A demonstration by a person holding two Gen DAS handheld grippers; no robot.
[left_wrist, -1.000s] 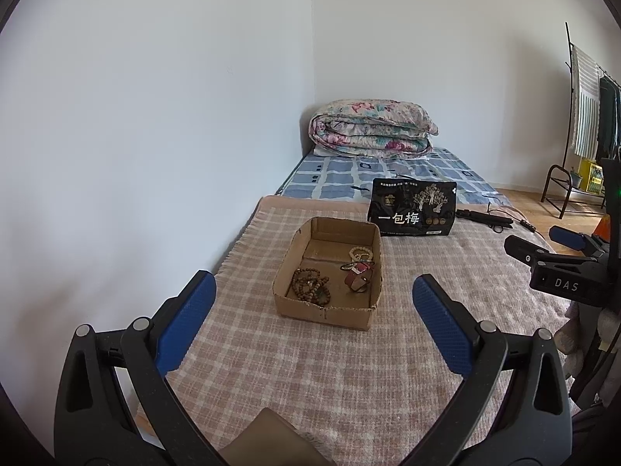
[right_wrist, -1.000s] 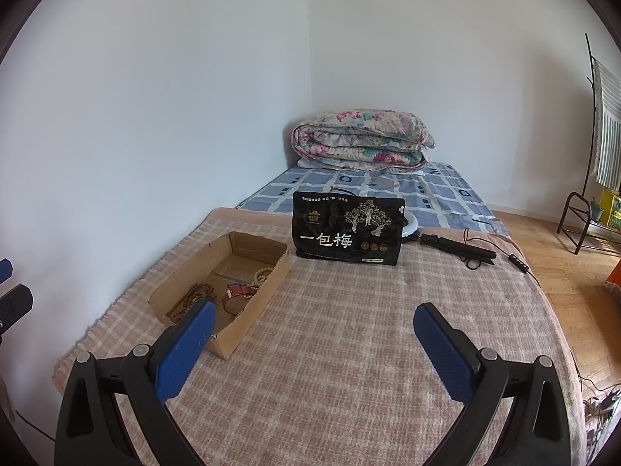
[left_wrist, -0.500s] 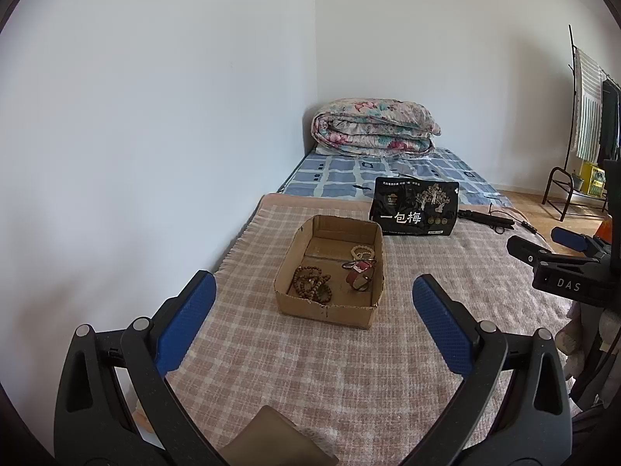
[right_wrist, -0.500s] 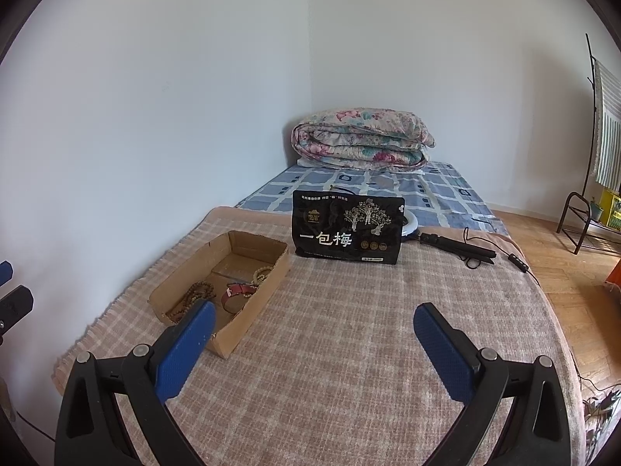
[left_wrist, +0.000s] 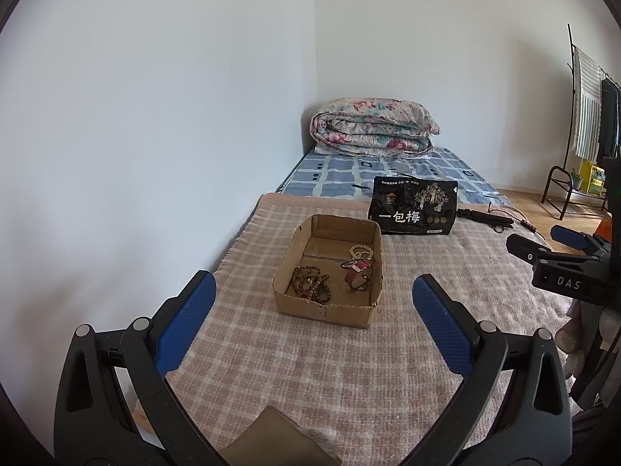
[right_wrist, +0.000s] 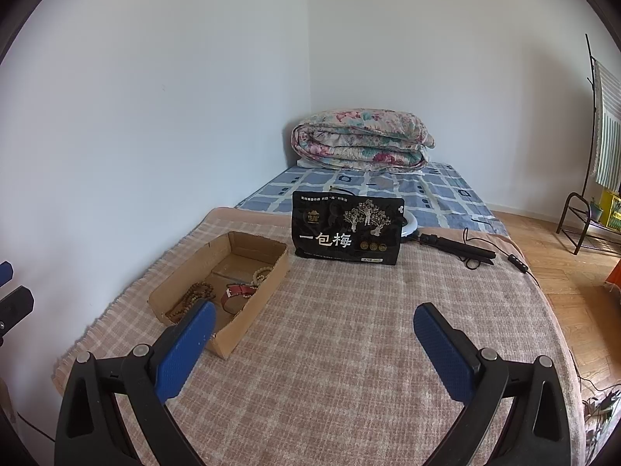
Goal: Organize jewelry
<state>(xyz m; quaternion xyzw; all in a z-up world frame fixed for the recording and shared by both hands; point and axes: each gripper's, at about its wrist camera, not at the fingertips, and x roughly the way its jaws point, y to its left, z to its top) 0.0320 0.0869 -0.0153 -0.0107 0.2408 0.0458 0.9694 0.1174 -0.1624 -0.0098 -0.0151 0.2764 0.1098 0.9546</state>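
Left claw (left_wrist: pixel 313 291) and right claw (right_wrist: pixel 314 320), both spread apart and empty, hover over the blanket (right_wrist: pixel 349 330); beads (left_wrist: pixel 310 281), bracelet (left_wrist: pixel 361 250) and watch (left_wrist: pixel 358 275) lie in the box (left_wrist: pixel 322 308), within reach for sorting

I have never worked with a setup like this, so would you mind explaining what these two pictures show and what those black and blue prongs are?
There is no robot here: a person holds a two-finger gripper in each hand, and a fisheye camera on each looks forward along its fingers. The prongs with blue pads are those fingers.

One picture is from the left gripper, the other from the right gripper. Both are open and hold nothing.

On the checked blanket sits an open cardboard box containing a brown bead string, a red strap and a pale bead bracelet. Behind it stands a black snack bag, with a folded quilt further back.
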